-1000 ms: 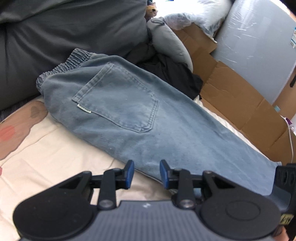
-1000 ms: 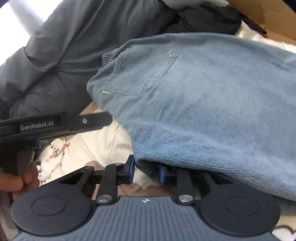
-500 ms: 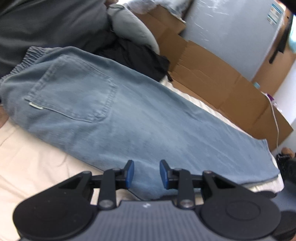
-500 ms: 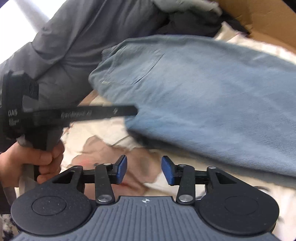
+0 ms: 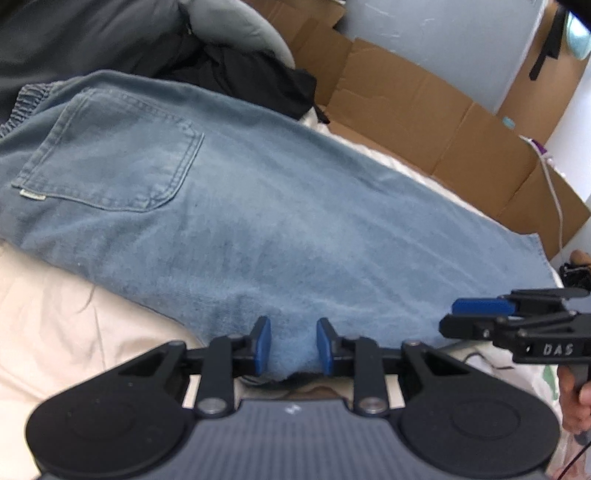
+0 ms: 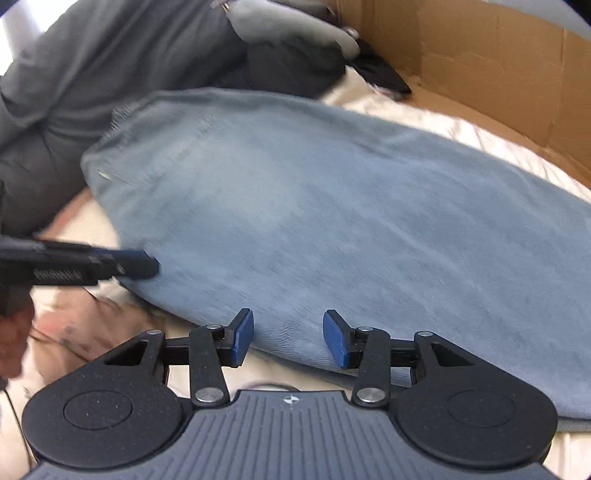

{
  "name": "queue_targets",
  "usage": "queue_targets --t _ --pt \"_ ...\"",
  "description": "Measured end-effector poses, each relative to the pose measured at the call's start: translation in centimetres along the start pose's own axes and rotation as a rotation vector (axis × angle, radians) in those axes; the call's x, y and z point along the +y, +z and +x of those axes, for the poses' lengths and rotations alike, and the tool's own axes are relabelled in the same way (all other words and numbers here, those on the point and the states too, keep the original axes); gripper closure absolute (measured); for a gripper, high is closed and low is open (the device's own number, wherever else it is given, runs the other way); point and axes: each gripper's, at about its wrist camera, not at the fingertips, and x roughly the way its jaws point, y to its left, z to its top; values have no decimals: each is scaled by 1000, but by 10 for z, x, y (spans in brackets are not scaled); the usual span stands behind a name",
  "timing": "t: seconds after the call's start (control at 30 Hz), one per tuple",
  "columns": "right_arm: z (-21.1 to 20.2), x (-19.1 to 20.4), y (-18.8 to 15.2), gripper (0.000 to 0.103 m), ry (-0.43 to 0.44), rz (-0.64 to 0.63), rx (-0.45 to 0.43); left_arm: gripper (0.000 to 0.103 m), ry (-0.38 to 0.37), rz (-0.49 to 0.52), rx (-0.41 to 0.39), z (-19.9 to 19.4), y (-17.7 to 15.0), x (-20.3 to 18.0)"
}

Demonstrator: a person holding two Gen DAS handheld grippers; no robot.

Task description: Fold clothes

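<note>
Light blue jeans (image 5: 295,221) lie flat across the cream bed sheet (image 5: 66,332), back pocket up and waistband at the left. My left gripper (image 5: 293,345) sits at the jeans' near edge; its jaws are closing, the denim edge lies between the blue pads, and a gap still shows on each side. My right gripper (image 6: 288,338) is open over the near edge of the jeans (image 6: 351,221), further toward the leg end, gripping nothing. Each gripper shows in the other's view: the right gripper (image 5: 465,317) held by a hand, the left gripper (image 6: 140,264) blurred.
Flattened cardboard boxes (image 5: 424,110) line the far side of the bed. A dark grey duvet (image 6: 92,92), a grey pillow (image 5: 240,33) and a black garment (image 5: 251,81) are piled behind the waistband. A white cable (image 5: 554,192) hangs at the far right.
The right gripper let go of the jeans' near edge, opened wide and moved right along it. The left gripper also slid right along the near edge, away from the pocket.
</note>
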Motion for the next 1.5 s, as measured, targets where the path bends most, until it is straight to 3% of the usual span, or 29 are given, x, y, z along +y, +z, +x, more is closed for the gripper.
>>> queue_targets --t 0.4,0.47,0.63,0.7,0.93,1.23,1.5 --pt "-6 -18 -13 66 -106 -42 23 77 84 120 56 17 4 -11" --pt "-8 -22 -13 66 -123 -39 29 85 88 82 70 13 9 -6" --pt "-16 -31 -12 65 -136 -2 34 85 116 59 73 2 17 6" --pt "-22 -35 -11 65 -143 16 30 85 121 55 80 -1 29 13" --pt "-38 -52 -6 63 -195 49 -4 85 225 -31 -33 -23 88 60" --pt "-39 -87 -24 63 -246 97 35 85 393 20 -135 -20 151 107" --pt "-51 -112 -43 63 -259 144 35 84 439 44 -77 13 167 140"
